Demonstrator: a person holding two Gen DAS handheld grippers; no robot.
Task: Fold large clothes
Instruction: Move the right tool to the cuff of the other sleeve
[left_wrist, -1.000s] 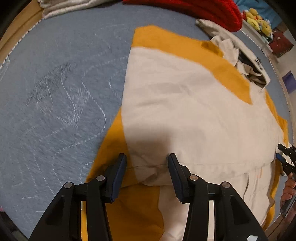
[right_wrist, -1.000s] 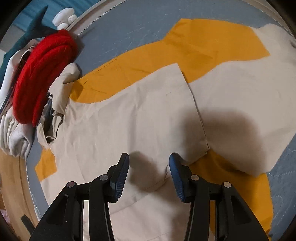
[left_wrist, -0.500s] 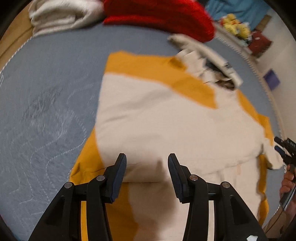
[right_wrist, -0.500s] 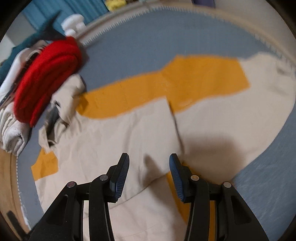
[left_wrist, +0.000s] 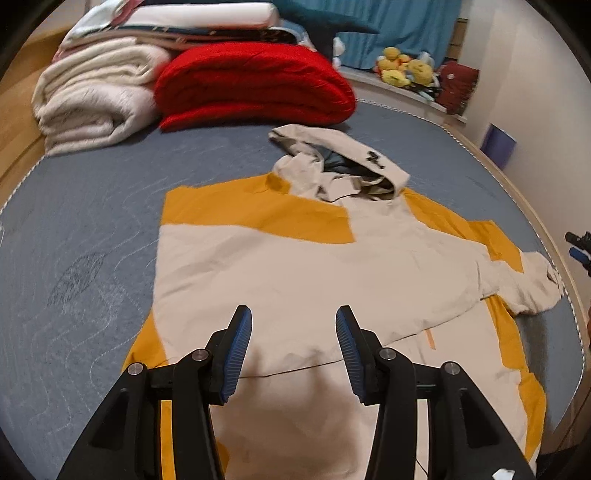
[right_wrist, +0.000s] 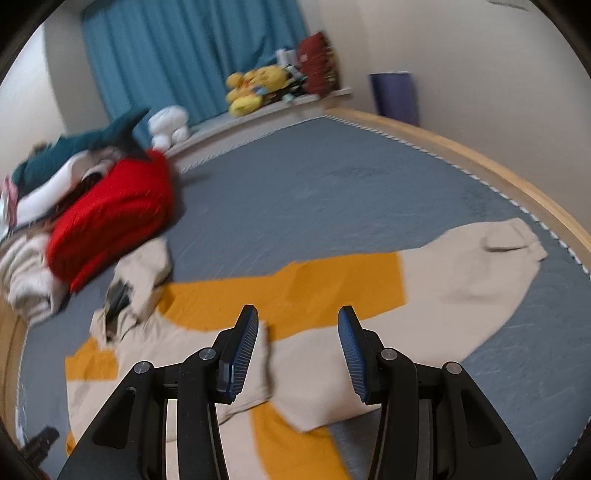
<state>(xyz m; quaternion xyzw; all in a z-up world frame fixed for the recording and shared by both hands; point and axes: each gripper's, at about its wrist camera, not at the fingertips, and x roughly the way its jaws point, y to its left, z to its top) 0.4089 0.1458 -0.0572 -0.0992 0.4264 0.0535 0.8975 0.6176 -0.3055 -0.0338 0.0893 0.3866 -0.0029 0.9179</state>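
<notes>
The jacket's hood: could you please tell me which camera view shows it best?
The left wrist view: the hood lies sharp and unobstructed beyond the left tool, dark lining and a black mark visible. The right wrist view shows it only small, blurred and crumpled at the left, beside the red blanket.

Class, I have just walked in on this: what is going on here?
A person with a gripper in each hand is folding a cream and orange hooded jacket spread on a grey-blue bed. The left gripper and right gripper are open above it, holding nothing. One sleeve lies stretched out sideways.
</notes>
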